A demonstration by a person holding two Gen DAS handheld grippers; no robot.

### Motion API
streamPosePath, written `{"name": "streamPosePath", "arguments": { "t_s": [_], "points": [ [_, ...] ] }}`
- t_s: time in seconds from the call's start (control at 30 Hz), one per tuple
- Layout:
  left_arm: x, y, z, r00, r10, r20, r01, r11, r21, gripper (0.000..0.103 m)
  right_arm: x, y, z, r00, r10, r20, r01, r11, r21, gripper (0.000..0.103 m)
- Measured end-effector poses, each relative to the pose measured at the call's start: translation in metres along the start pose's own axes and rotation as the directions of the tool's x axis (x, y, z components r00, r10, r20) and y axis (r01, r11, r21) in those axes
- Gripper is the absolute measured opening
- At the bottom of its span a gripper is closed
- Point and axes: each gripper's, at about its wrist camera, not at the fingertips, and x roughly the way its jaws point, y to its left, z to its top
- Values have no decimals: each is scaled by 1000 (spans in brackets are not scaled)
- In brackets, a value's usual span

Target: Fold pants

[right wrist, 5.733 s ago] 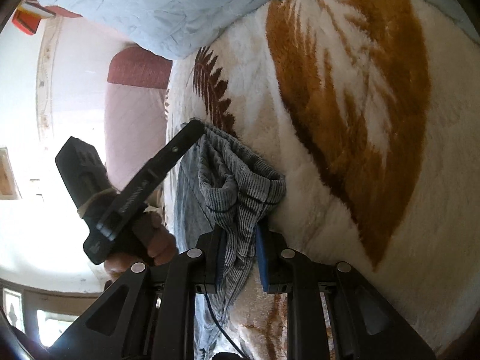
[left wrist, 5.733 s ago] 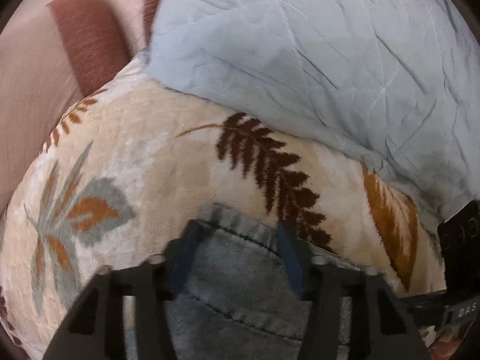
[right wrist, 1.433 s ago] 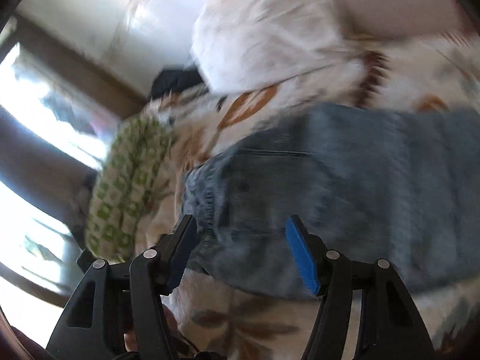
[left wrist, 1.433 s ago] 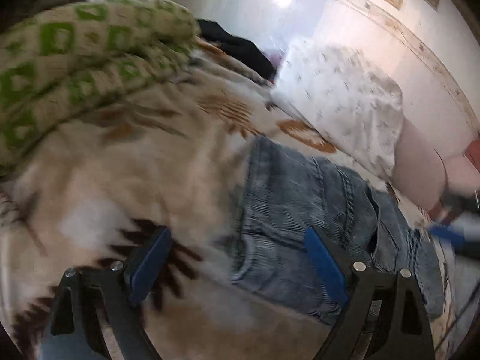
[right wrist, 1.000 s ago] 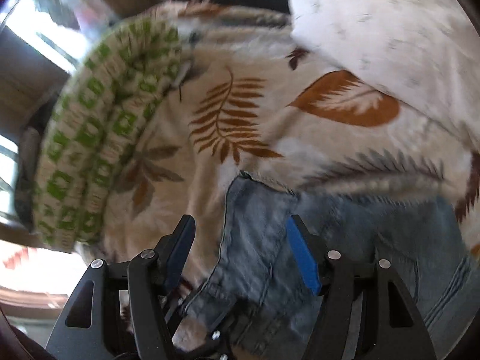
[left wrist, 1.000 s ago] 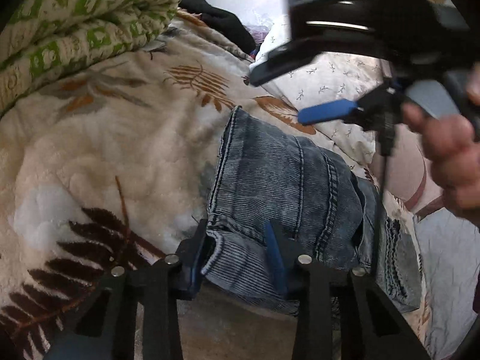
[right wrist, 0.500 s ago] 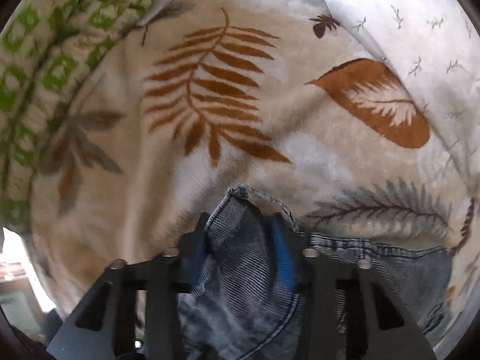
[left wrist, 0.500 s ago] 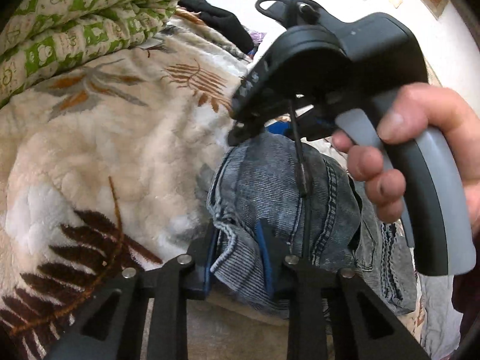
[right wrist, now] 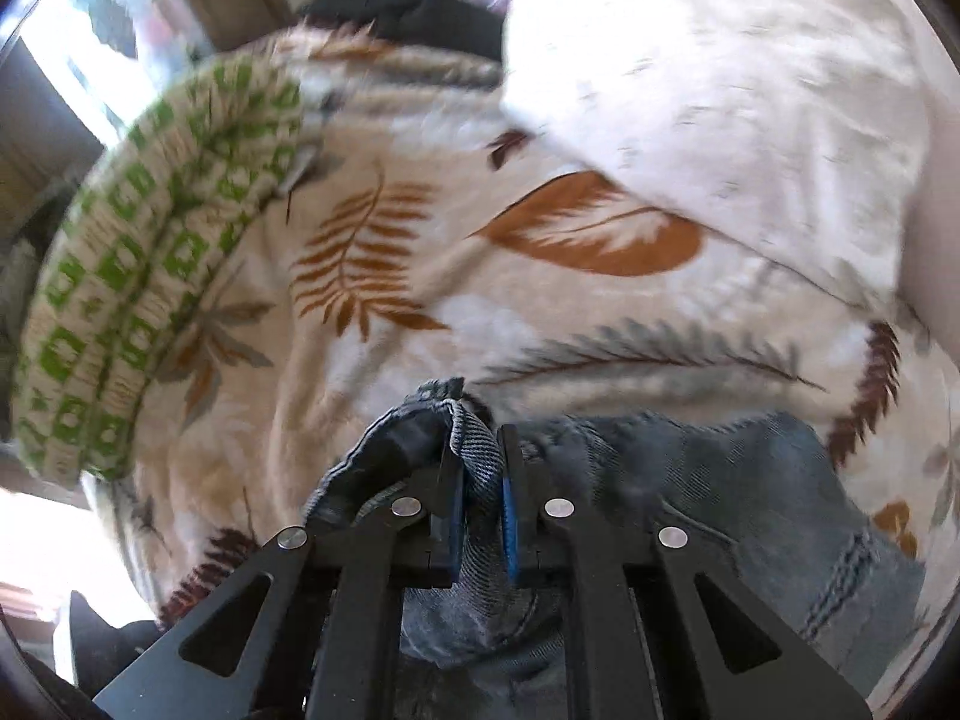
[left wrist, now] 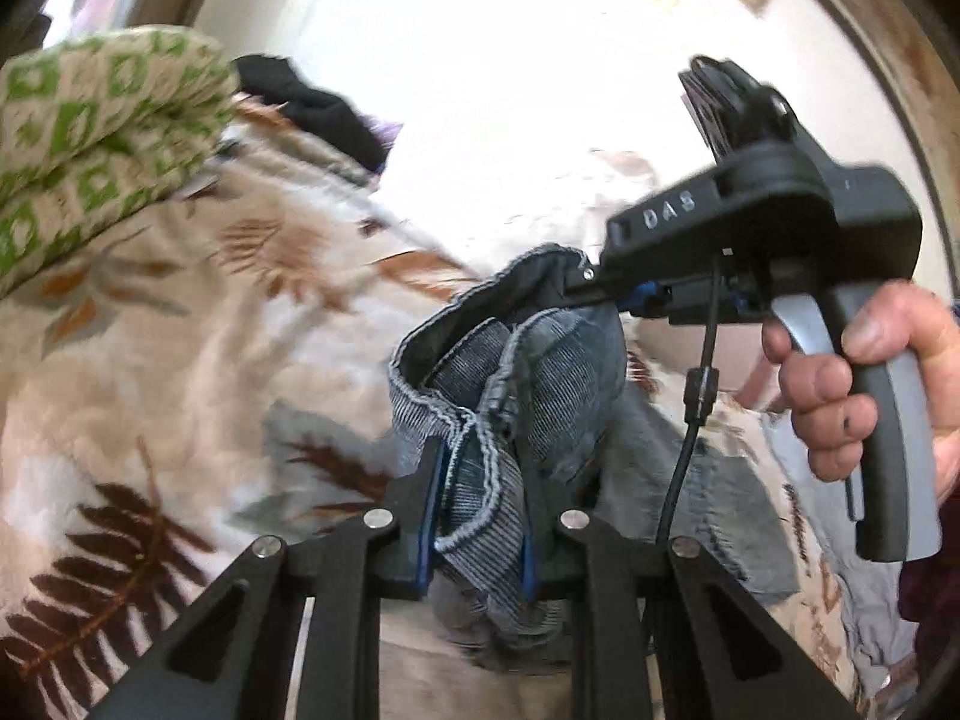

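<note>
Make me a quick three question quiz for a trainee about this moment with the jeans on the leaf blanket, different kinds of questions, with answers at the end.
1. True or false: the left gripper has its jaws closed on denim of the jeans.
2. Multiple choice: what does the right gripper hold? A) the green patterned quilt B) a bunched edge of the jeans C) nothing
3. Fill in: the jeans rest on a cream blanket printed with ____.

Key: 1 true. 2 B; its jaws have just been closing on that fold. 3 leaves and ferns.

"DAS" on the right tool [left wrist: 606, 291] body.
</note>
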Motion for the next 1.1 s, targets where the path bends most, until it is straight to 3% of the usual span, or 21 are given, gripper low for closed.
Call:
{"name": "streamPosePath", "arguments": {
  "t_s": [0.2,0.57,0.8,1.1],
  "points": [
    [-13,-64,-2,996,-87,24,82,985,151,19,-43,-43,-23,992,17,123,-28,996,84,9],
    [30,-185,-21,961,-257,-101,275,919,282,17,-104,-170,-66,967,-20,254,-45,968,248,9],
    [73,-253,-63,940,-265,-214,328,872,364,17,-106,-260,-103,958,-32,285,-79,927,368,9],
    [114,-298,-102,922,-238,-304,353,838,417,17,-90,-340,-151,951,-21,309,-137,865,483,9]
  ]
}}
